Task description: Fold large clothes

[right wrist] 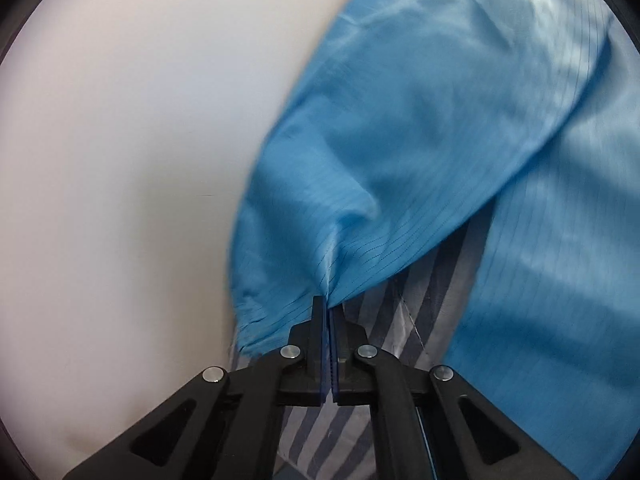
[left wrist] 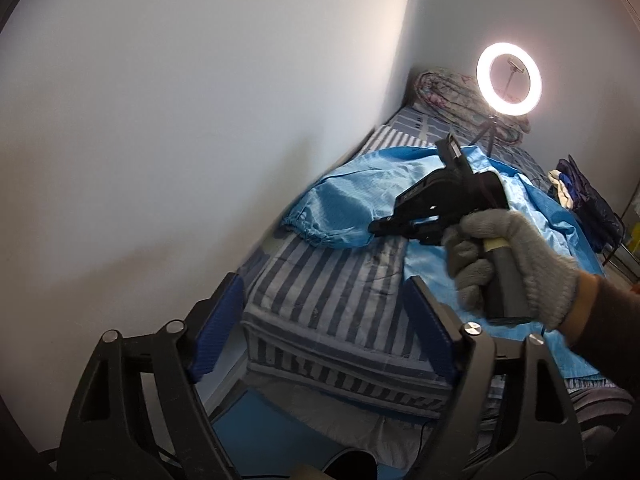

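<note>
I judge the fold as barely begun. The blue garment [left wrist: 400, 196], a light smock-like piece with thin dark pinstripes, lies spread across the striped mattress [left wrist: 332, 292], running from the lower right of the left wrist view up toward the ring light [left wrist: 509, 79] at upper right. No tidy folded edge shows anywhere; the body looks loosely flat and rumpled, so the sleeves, the body folds and the final squaring all seem left to do.

My right gripper [right wrist: 329, 312] has its blue pads pressed together on a pinch of the sleeve [right wrist: 360, 184], just above the gathered elastic cuff [right wrist: 250, 332], which sits at lower left of centre in the right wrist view. In the left wrist view the gloved right hand [left wrist: 516, 264] holds that tool at centre right, above the cloth.

My left gripper [left wrist: 320, 332] stands wide apart and empty at the bottom of its frame, near the mattress's near end and not touching the garment.

The sleeve's long axis runs from the cuff at lower left up to the shoulder at upper right in the right wrist view, cuff pointing toward the white wall [left wrist: 180, 120]. The body's long axis follows the length of the bed, though its far end is hidden behind the right gripper.
</note>
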